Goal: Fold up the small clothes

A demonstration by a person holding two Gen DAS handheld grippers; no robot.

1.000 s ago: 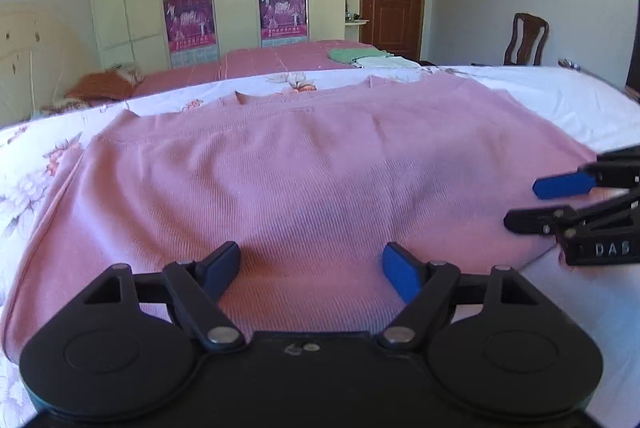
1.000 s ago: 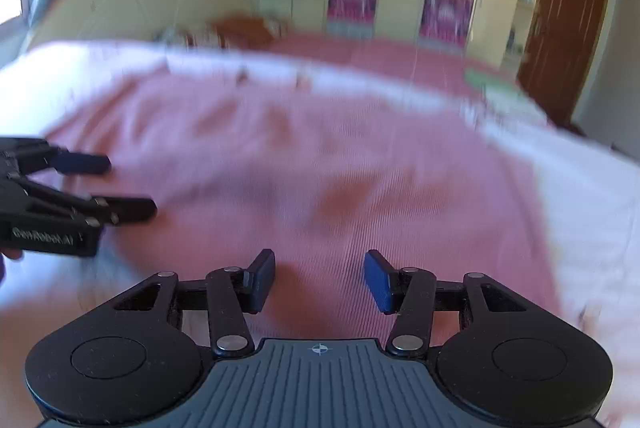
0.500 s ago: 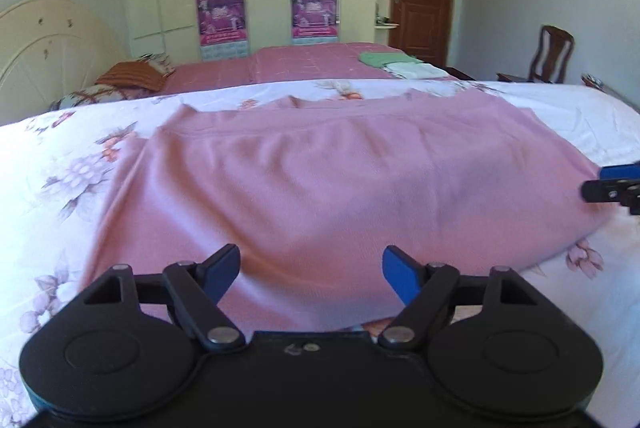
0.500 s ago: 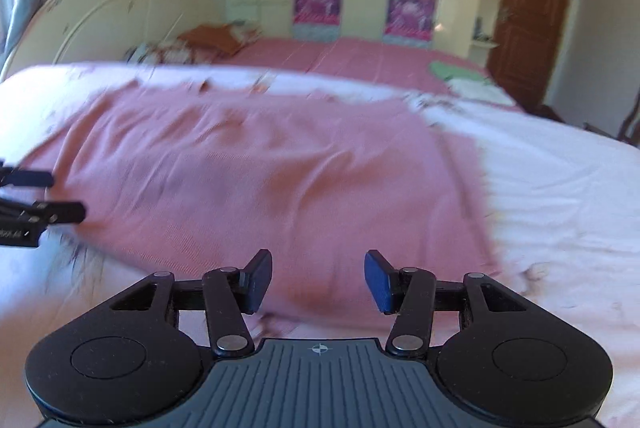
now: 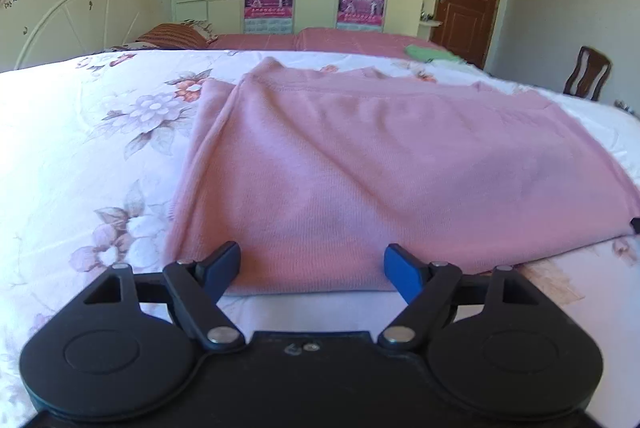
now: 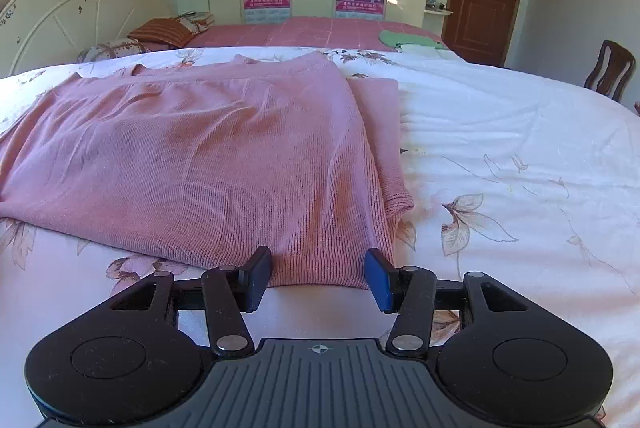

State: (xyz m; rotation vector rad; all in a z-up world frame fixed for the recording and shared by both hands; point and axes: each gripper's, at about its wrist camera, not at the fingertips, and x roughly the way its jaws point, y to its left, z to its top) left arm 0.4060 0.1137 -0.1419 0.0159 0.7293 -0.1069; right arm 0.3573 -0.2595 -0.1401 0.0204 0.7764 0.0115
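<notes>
Pink knit top lies flat on the bed, soft, light, likely limp. Both tools, left and right, gape apart, empty, hem just ahead; pinch the near corners, both layers.

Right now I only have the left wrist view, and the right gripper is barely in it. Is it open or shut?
Observer: Open. The right gripper has its jaws apart, with the near hem of the pink sweater lying between them.
Operator: Which part of the hem?
Observer: The right corner. Its right fingertip is about level with the fabric's right edge.
Operator: Is that side tidy?
Observer: Not quite. A lower layer sticks out past the top layer there.
</notes>
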